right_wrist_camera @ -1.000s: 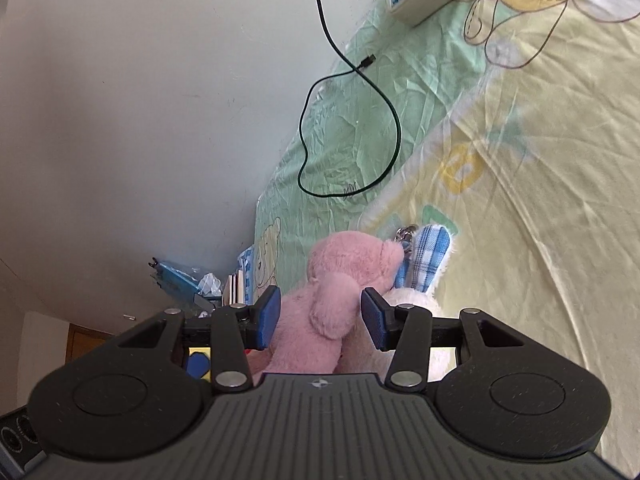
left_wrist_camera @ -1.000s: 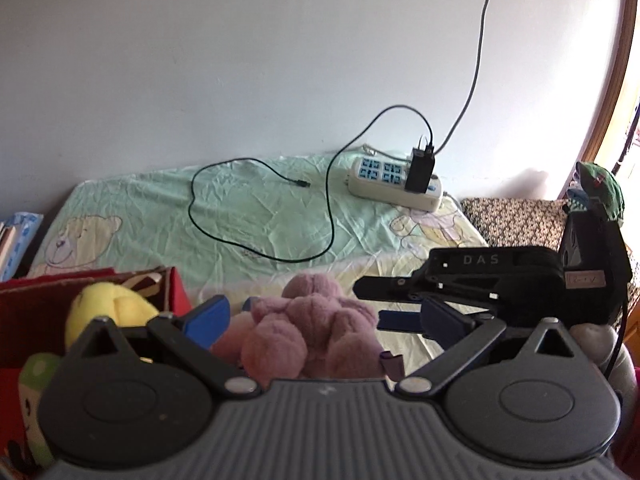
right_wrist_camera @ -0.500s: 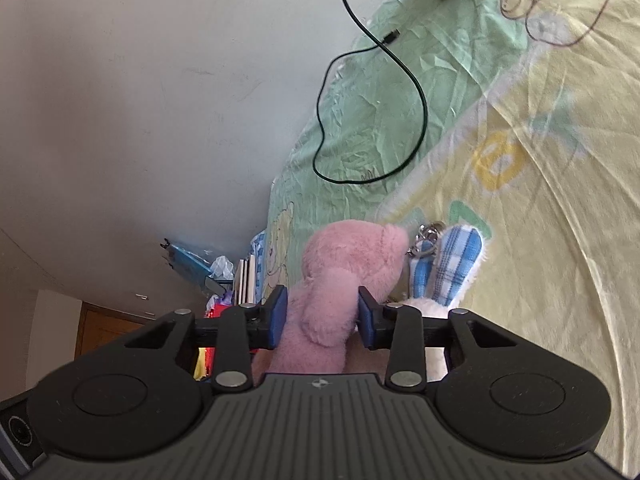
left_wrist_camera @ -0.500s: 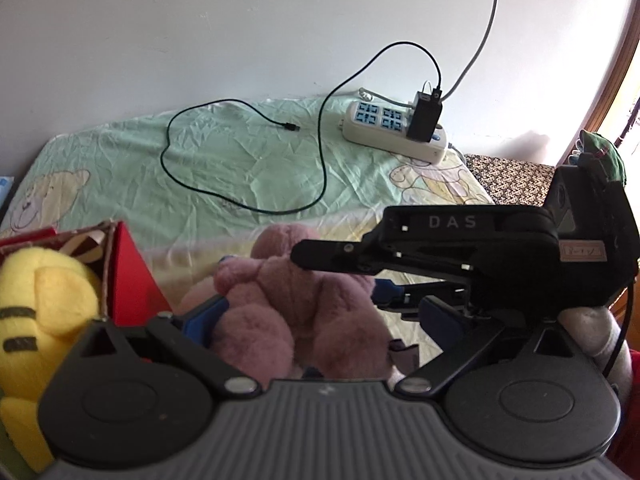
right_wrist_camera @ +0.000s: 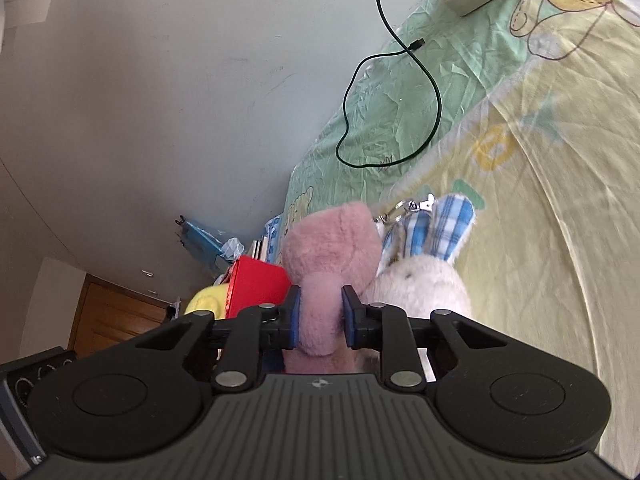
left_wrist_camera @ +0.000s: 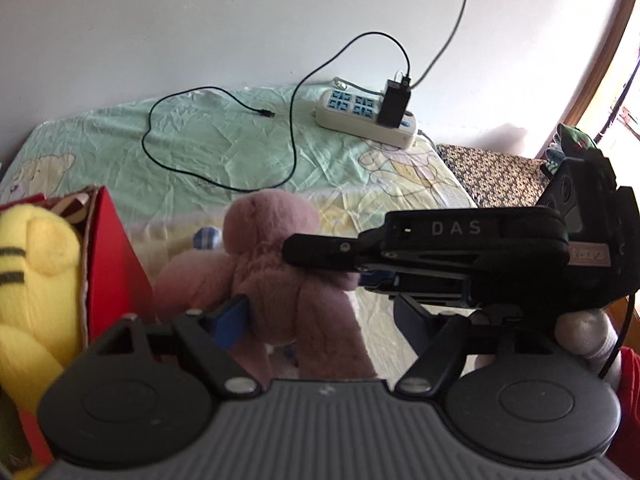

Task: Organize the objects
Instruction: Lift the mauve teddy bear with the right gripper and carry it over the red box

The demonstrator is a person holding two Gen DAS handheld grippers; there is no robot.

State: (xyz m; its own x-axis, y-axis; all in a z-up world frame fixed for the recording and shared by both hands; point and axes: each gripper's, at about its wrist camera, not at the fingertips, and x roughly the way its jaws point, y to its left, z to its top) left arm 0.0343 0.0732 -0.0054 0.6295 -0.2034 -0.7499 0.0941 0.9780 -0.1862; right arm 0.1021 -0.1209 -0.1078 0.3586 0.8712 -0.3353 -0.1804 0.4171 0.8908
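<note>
Though squeezed, fluffy pink plush toy [right_wrist_camera: 332, 256]

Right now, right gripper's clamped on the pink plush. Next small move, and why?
Probably lift the pink plush a little and carry it toward the red box. The right gripper is shut on one of its limbs, the white bunny leans against it, and the box, already holding a yellow plush, stands right beside it.

Both wrist views close, angled down; share pink plush [left_wrist_camera: 276, 264], bed [right_wrist_camera: 560, 184].
</note>
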